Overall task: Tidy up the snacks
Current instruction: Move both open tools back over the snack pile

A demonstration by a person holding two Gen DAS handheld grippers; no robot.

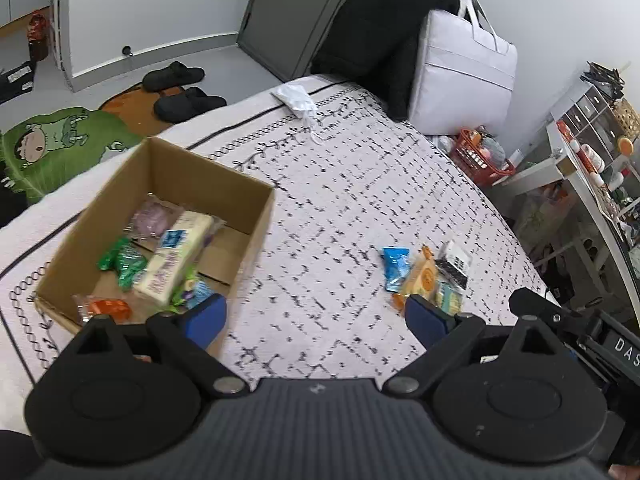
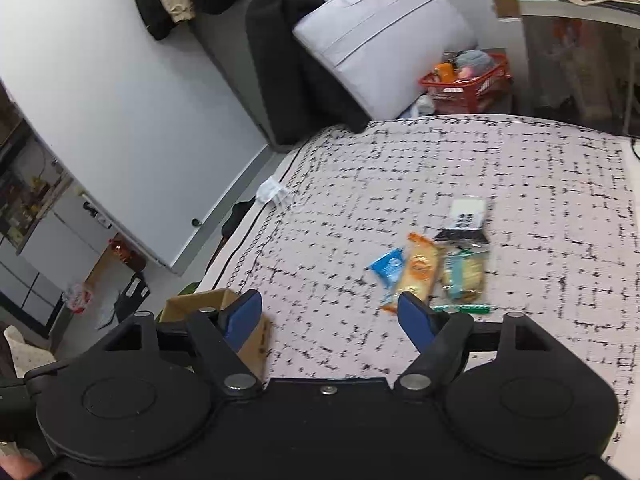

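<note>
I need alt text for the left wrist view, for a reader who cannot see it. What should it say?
The open left gripper, holding nothing, hovers over a patterned bedspread. To its left stands a cardboard box already holding several snack packets; to its right a small cluster of loose snack packets lies on the bedspread.

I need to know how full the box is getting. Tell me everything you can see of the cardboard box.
The cardboard box is plain brown, open at the top, with flaps showing on its floor. It sits on the patterned bedspread near the bed's edge, upright. Inside lie several snack packs: a large pale yellow pack, green ones, a purple one and an orange one. They cover much of the floor but stay well below the rim. Nothing grips the box.
</note>
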